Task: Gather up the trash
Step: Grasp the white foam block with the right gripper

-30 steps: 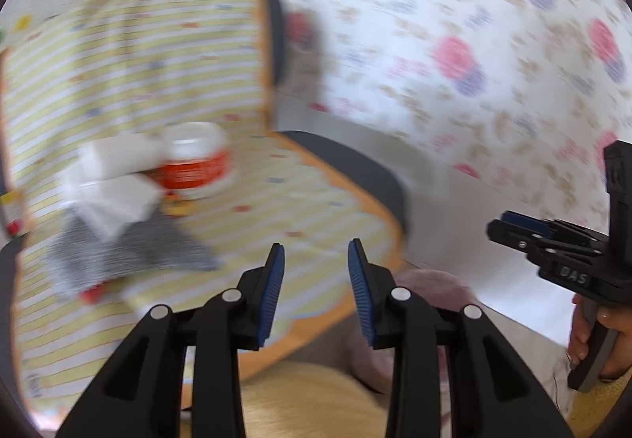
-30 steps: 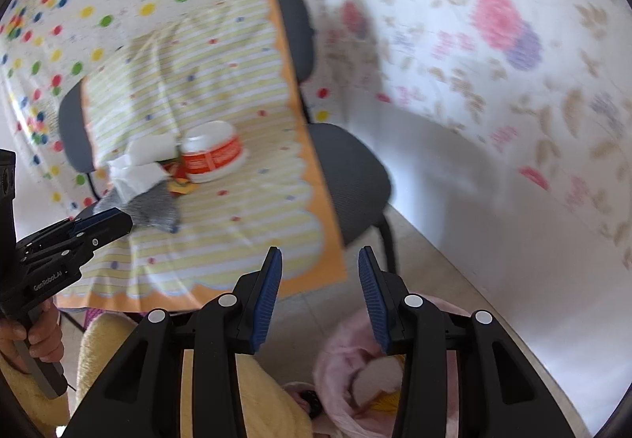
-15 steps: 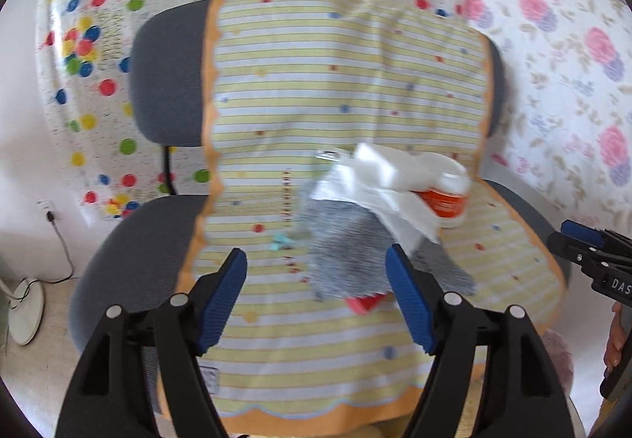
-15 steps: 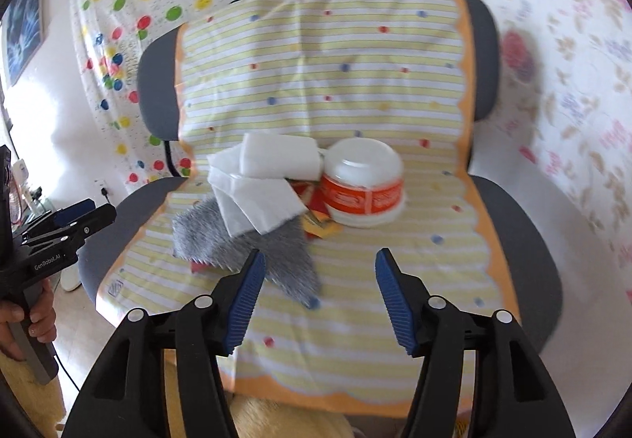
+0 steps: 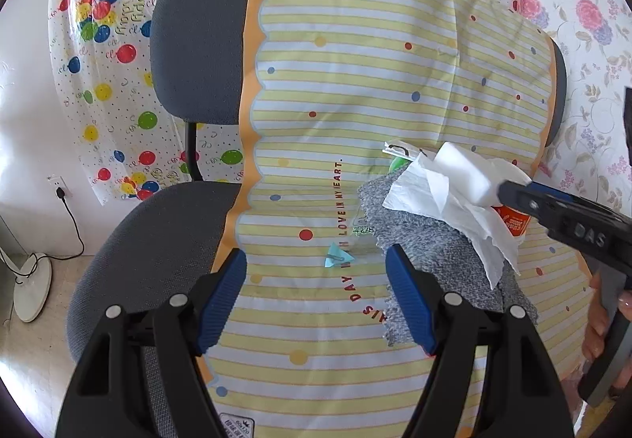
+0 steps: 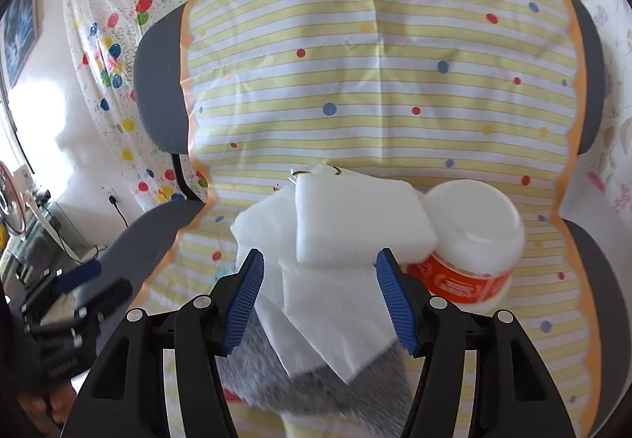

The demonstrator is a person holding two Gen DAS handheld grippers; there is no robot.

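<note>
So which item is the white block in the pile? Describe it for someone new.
On the striped cloth over the chair, find the pile at the seat's back. The white block lies atop the tissues, left of the orange-labelled tub: thick, smooth, squared, not crumpled.

Grey office chair [image 5: 185, 55] draped with striped sheet [image 5: 355, 82]; fan base [image 5: 31, 286] on floor

A grey office chair [image 5: 158, 224] draped with a yellow-striped plastic sheet [image 5: 339, 90]. On the sheet's right side (in a loose pile) lie a grey cloth [image 5: 430, 244], white tissue [image 5: 446, 201], white sponge [image 6: 355, 220] and an orange-labelled tub [image 6: 470, 240].
</note>
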